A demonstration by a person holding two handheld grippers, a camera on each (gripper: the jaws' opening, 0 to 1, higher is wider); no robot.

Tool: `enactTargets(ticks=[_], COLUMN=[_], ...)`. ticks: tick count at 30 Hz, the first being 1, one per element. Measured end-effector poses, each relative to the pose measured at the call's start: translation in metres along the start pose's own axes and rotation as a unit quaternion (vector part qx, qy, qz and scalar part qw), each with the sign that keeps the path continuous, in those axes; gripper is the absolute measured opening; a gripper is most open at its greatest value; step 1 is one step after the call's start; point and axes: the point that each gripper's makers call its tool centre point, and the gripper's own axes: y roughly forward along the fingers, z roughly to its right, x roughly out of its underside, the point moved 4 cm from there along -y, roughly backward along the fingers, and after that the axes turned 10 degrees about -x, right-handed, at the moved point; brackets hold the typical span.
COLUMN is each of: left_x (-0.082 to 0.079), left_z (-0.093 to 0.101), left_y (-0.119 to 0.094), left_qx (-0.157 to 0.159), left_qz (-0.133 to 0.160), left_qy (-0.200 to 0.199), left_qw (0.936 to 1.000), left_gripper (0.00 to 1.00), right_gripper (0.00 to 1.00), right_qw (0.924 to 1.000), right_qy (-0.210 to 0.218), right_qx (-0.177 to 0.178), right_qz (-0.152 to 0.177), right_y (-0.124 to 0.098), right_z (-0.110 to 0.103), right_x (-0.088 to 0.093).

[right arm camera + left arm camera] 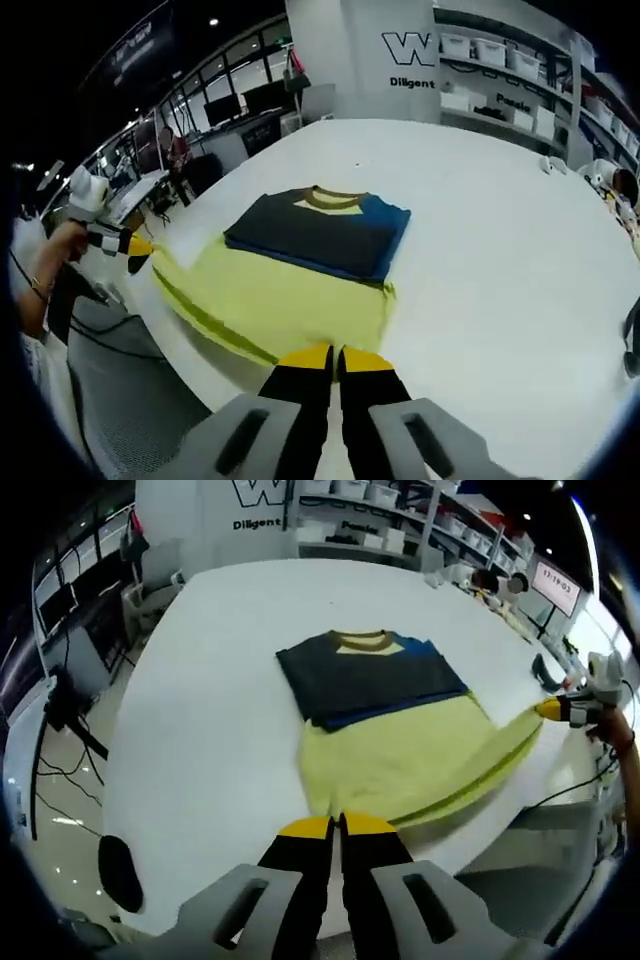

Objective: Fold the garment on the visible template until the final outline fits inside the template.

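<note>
A yellow, navy and blue cloth garment (390,730) lies partly folded on the white round worktop (210,730), its yellow hem at the near edge. The left gripper (337,827) and the right gripper (336,356) each have their fingers pressed together on that hem at opposite corners.

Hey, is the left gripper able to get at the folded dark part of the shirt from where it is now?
Probably not yet: the left gripper looks shut on the shirt hem, as does the right gripper. Otherwise nothing lies between it and the dark part.
</note>
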Motion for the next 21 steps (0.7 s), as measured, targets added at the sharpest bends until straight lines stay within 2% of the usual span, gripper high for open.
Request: enactTargets(ticks=[5, 9, 15, 21], left_x=[-0.026, -0.058, -0.085, -0.111], left_z=[-0.008, -0.009, -0.009, -0.015], left_y=[0.003, 0.006, 0.016, 0.028], left_qx=[-0.012, -0.015, -0.025, -0.037], left_qz=[0.017, 0.046, 0.063, 0.076], left_qy=[-0.014, -0.030, -0.036, -0.041], left_qw=[0.9997, 0.9984, 0.9970, 0.9956], left_gripper=[0.06, 0.06, 0.06, 0.06], right_gripper=[0.00, 0.00, 0.00, 0.00], right_qw=[0.9998, 0.9993, 0.9979, 0.9970], right_qy=[-0.013, -0.023, -0.037, -0.045], right_qx=[0.002, 0.009, 0.015, 0.022], right_qz=[0.013, 0.028, 0.051, 0.058], right_y=[0.002, 0.005, 0.010, 0.020], right_z=[0.006, 0.013, 0.019, 0.029], right_x=[-0.018, -0.040, -0.073, -0.095])
